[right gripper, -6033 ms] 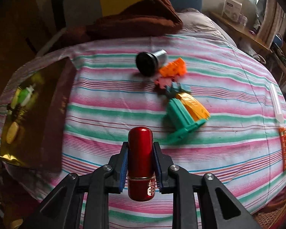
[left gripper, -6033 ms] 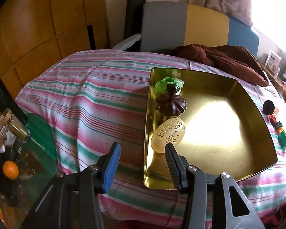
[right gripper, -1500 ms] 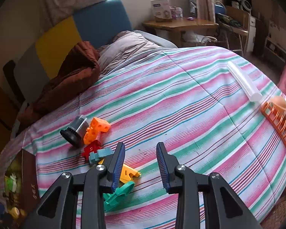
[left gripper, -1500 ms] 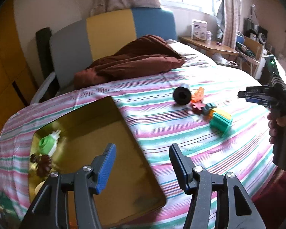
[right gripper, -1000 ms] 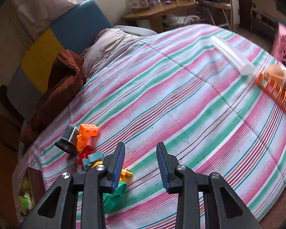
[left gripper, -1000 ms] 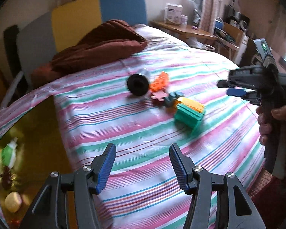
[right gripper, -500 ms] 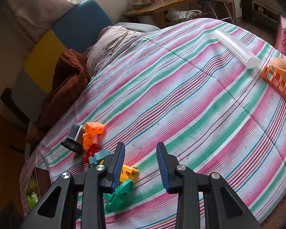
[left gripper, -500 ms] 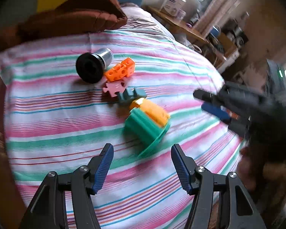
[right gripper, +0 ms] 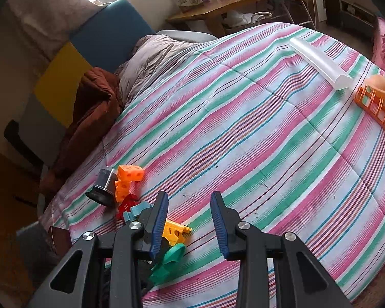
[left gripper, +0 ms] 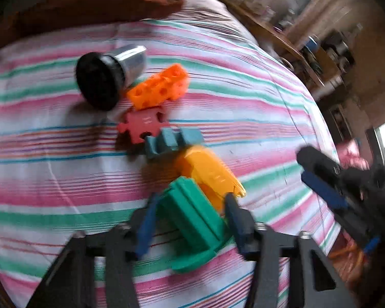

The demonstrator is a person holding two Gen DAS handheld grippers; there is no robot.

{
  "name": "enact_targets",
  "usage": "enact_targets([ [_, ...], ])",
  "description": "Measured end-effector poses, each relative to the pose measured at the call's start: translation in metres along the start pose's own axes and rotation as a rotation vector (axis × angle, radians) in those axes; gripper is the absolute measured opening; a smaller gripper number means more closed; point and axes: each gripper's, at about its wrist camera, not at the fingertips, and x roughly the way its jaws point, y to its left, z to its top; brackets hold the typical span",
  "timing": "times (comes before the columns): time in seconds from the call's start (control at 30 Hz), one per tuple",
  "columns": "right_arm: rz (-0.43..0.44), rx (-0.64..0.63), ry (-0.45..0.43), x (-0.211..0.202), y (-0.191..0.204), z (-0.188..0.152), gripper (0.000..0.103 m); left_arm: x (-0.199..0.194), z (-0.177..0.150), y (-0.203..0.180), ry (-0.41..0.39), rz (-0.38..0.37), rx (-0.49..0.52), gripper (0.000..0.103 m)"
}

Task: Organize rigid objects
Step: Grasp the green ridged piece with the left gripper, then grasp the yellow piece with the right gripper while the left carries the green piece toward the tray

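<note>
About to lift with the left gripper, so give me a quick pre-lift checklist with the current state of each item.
1. Green piece between the fingers of the left gripper: ok.
2. Grip finished: not ok; jaws are closing, and the blur hides whether the pads press on it.
3. Yellow piece free of the green piece: cannot tell; it lies against it and may rise too.
4. Teal block and red puzzle piece outside the jaws: ok.
5. Right gripper empty: ok, open with nothing between its fingers.
6. Right gripper out of the lift path: cannot tell; it hangs close beside.
</note>
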Motion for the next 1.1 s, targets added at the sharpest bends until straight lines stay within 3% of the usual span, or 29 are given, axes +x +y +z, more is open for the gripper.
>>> enact_targets([
  [0.1, -0.002, -0.002, 0.006, 0.001, 0.0, 0.0, 0.034, -0.005, -0.009, 0.003, -0.004, -0.012, 0.04, 0.045],
  [0.3, -0.011, -0.017, 0.029, 0.007, 0.0, -0.001, 0.034, -0.022, -0.034, 0.02, 0.004, 0.007, 0.107, 0.03],
  [0.53, -0.021, -0.036, 0.077, 0.018, 0.001, -0.005, 0.034, -0.04, -0.071, 0.024, -0.015, 0.043, 0.236, 0.03],
  [0.8, -0.033, -0.127, 0.125, 0.033, 0.015, -0.01, 0.034, -0.051, -0.091, 0.036, -0.028, 0.025, 0.239, 0.03],
  [0.93, -0.002, -0.205, 0.111, 0.033, 0.029, -0.014, 0.043, -0.051, -0.09, 0.035, -0.035, 0.015, 0.231, 0.03],
  [1.1, -0.06, -0.323, 0.119, 0.04, 0.044, -0.024, 0.043, -0.054, -0.09, 0.037, -0.043, 0.011, 0.237, 0.03],
])
